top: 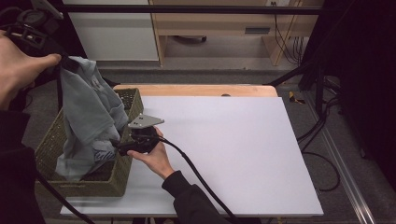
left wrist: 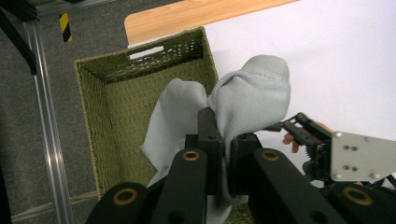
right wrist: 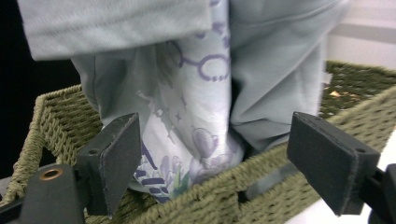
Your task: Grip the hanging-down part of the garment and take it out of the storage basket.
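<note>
A pale blue shirt (top: 88, 116) with a purple print (right wrist: 201, 116) hangs out of a green woven basket (top: 51, 140) at the table's left edge. High above the basket, my left gripper (top: 65, 59) is shut on the shirt's top, and the cloth (left wrist: 252, 102) bunches up between its jaws. My right gripper (top: 116, 145) is at the basket's near right rim (right wrist: 224, 186), open, with its two pads (right wrist: 119, 158) spread wide on either side of the hanging cloth and not touching it. The shirt's lower end lies inside the basket.
A white board (top: 233, 154) covers the wooden table (top: 196, 89) right of the basket. The right gripper's cable (top: 201, 179) trails across it toward the near edge. Beyond the table are a shelf unit, cables and grey floor (top: 224, 60).
</note>
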`<state>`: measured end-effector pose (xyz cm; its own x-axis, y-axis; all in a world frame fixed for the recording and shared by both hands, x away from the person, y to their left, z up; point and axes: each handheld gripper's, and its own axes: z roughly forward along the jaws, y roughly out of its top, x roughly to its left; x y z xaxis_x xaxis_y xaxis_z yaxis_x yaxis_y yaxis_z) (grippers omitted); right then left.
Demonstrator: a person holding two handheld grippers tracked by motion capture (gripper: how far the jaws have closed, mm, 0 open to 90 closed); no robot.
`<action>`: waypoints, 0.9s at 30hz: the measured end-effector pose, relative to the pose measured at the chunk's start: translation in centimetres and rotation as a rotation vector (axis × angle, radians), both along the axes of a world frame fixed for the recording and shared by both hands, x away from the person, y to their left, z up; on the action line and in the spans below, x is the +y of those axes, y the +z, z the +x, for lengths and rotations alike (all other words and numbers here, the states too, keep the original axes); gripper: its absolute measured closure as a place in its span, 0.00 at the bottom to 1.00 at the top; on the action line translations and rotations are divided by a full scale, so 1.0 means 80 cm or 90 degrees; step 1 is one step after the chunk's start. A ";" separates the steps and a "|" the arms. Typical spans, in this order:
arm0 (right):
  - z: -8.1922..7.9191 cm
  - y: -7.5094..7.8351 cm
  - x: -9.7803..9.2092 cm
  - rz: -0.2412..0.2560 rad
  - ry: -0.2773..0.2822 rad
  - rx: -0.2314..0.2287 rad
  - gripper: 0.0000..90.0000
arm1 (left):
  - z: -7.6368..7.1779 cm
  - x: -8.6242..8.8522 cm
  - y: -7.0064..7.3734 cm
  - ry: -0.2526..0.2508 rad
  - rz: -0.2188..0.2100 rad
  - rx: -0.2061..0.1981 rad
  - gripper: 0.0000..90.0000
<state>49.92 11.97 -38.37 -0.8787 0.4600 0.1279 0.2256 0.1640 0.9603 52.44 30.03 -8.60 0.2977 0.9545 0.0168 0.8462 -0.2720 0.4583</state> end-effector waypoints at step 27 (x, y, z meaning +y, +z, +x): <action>0.014 -0.009 0.026 -0.065 0.053 0.021 0.99 | -0.006 0.009 0.001 0.003 -0.004 -0.013 0.95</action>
<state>51.03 14.02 -39.12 -0.9105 0.3976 0.1138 0.2384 0.2797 0.9300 51.97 30.78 -8.49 0.2933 0.9559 0.0170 0.8376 -0.2655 0.4774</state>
